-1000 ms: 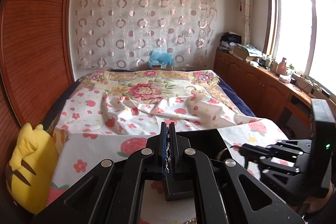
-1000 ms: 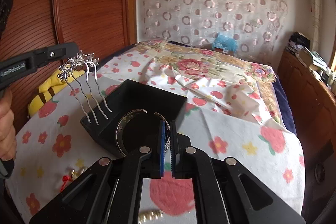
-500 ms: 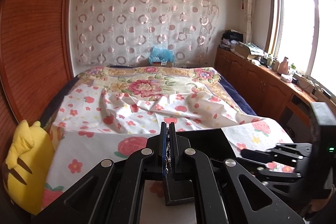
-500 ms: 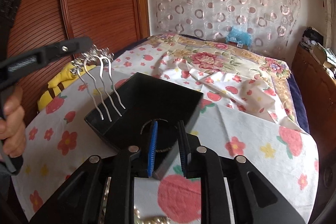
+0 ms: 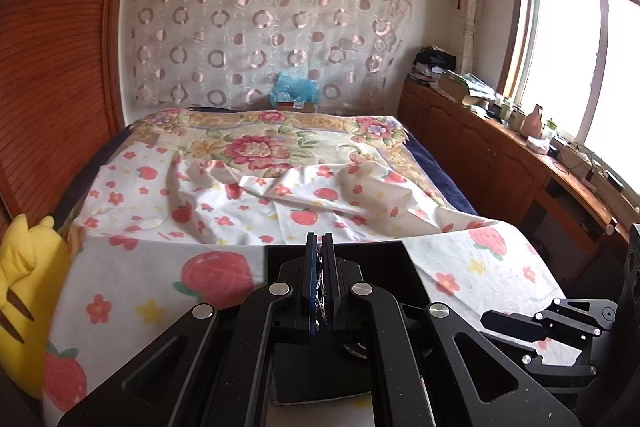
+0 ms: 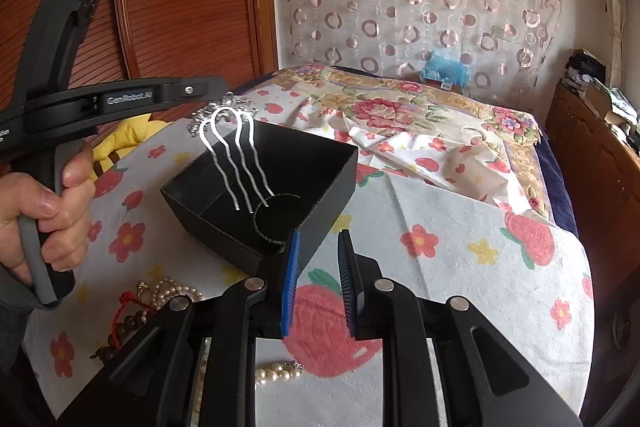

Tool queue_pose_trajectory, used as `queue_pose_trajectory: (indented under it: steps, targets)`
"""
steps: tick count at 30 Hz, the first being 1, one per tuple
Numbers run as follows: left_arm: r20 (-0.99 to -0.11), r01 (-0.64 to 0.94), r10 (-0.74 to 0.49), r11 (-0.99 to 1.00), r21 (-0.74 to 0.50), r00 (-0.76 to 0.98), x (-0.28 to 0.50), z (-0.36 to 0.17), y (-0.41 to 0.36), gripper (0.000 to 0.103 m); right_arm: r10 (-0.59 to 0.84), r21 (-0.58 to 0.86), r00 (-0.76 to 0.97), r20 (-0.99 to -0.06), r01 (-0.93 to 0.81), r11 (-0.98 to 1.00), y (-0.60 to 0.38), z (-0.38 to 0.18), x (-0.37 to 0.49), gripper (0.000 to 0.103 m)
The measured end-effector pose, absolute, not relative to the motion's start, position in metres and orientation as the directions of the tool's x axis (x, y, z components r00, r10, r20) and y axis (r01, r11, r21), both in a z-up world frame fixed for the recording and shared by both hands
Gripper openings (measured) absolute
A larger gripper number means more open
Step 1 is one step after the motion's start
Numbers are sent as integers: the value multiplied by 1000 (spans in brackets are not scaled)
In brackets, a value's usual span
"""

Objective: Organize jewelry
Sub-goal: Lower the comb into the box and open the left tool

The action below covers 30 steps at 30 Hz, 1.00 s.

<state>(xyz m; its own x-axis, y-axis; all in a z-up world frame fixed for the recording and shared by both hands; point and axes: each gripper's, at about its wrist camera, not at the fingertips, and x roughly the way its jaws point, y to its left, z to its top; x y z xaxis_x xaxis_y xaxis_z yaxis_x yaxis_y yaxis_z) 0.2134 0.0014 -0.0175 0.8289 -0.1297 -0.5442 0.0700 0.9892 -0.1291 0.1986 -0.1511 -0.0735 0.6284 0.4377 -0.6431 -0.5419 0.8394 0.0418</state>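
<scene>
Left wrist: hair comb (image 5: 320,287) barely visible between jaws.

Bed (image 6: 460,267) under a white sheet printed with strawberries and flowers, a floral quilt (image 6: 400,107) over its far half; lying directly on the sheet: open black rectangular box (image 6: 320,163), white pearl strands (image 6: 276,373) at the near edge, dark wooden bead string with red cord (image 6: 124,323), yellow plush toy (image 5: 24,279) at the left edge.

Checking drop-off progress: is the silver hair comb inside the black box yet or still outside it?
Not in yet. The left gripper holds the hair comb by its ornate top; its prongs hang over the black box opening, tips near a bangle inside.
</scene>
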Motion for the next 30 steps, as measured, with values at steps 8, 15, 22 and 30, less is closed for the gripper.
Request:
queue_pose_trajectory:
  steps: [8, 15, 22, 30]
  targets:
    - [-596, 91, -129, 991, -94, 793, 218, -26, -10, 4, 444, 41, 627, -641, -549, 835, -151, -74, 189, 21]
    - [-588, 95, -118, 993, -69, 800, 199, -22, 0, 9, 454, 51, 609, -650, -561, 826, -153, -84, 167, 22]
    - [-597, 119, -132, 991, -61, 791, 162, -30, 8, 11, 474, 80, 580, -663, -574, 815, -151, -97, 144, 41]
    - [-643, 121, -133, 991, -62, 754, 124, -56, 18, 21, 480, 66, 551, -682, -608, 791, -134, -107, 124, 78]
